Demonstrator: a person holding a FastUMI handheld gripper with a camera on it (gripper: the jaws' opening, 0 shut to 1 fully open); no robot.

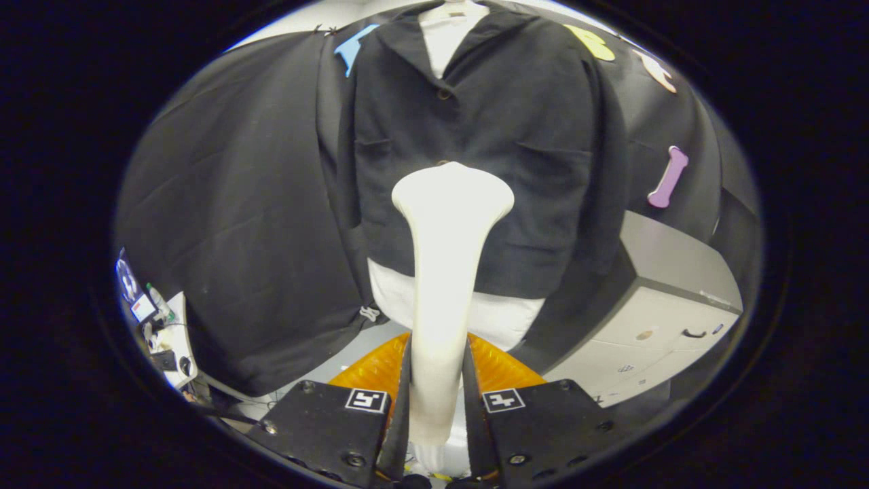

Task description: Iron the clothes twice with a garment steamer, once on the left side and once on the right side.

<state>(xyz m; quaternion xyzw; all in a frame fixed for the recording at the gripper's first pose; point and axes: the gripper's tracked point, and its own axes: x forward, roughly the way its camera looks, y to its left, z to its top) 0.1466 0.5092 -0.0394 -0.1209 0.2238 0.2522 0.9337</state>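
Note:
A white garment steamer (445,272) stands upright between my fingers, its handle pinched by both, so my gripper (438,387) is shut on it. The steamer's wide head rises in front of a black buttoned jacket (475,136) hanging on a white mannequin torso (448,27). The head sits over the jacket's middle, near the button line at lower chest height; I cannot tell whether it touches the cloth. The white torso shows again below the jacket's hem (502,316).
A grey cabinet with drawers (669,305) stands to the right of the mannequin. A small white stand with cables and gadgets (163,333) is low on the left. An orange ribbed surface (502,370) lies just beyond the fingers.

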